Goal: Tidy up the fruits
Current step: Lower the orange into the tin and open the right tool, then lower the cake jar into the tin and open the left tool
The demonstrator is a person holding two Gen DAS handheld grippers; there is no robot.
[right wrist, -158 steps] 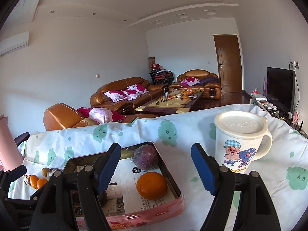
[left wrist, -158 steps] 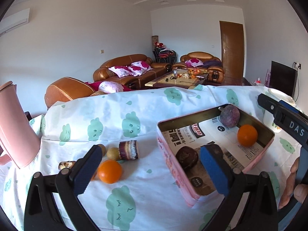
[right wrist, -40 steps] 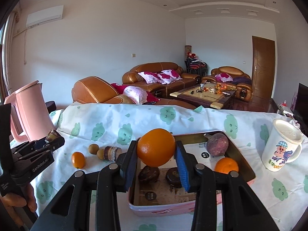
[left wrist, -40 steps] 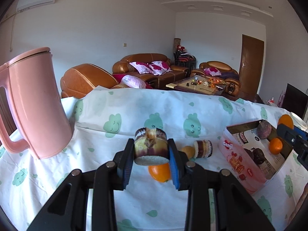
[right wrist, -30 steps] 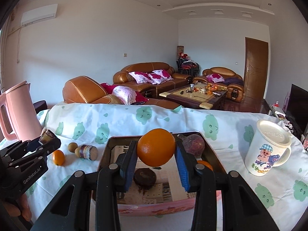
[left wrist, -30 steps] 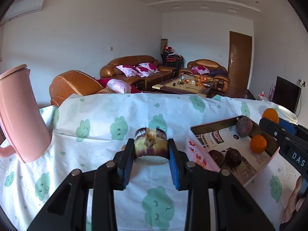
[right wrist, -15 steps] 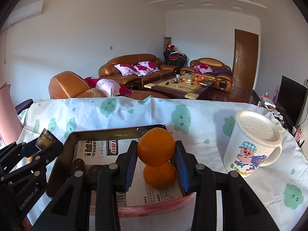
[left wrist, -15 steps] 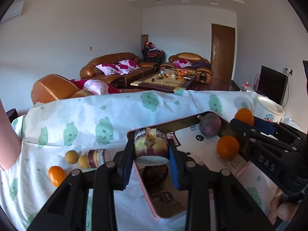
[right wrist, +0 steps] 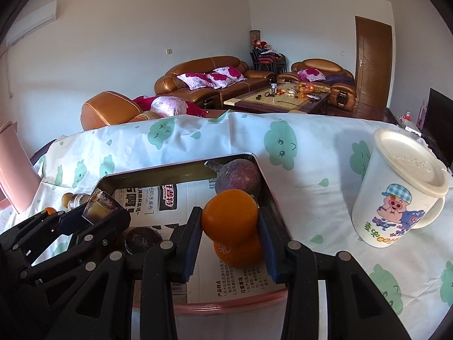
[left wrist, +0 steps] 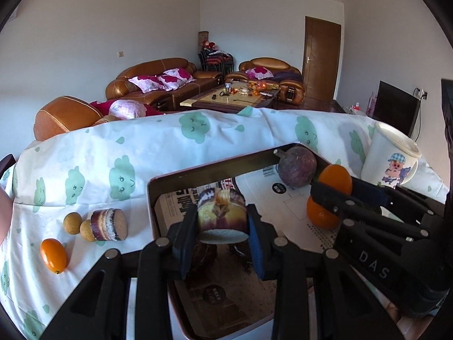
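My left gripper (left wrist: 222,226) is shut on a cut purple-skinned fruit chunk (left wrist: 221,216) and holds it above the left part of the pink tin box (left wrist: 181,174). My right gripper (right wrist: 230,226) is shut on an orange (right wrist: 230,217) and holds it over the box (right wrist: 181,170), just above a second orange (right wrist: 237,252). A round purple fruit (right wrist: 237,180) lies in the far corner, and dark fruits (right wrist: 143,239) lie at the left. On the cloth left of the box are another cut chunk (left wrist: 109,224), two small brown fruits (left wrist: 70,223) and a small orange fruit (left wrist: 53,255).
A white lidded mug (right wrist: 399,187) with a cartoon pig stands right of the box. A pink jug (right wrist: 12,167) stands at the far left. The table carries a white cloth with green prints (left wrist: 170,141). Sofas and a coffee table stand beyond.
Both grippers have moved in over the box, each still holding its fruit. The left one came from the left of the table; the right one has lowered its orange toward the one in the box.
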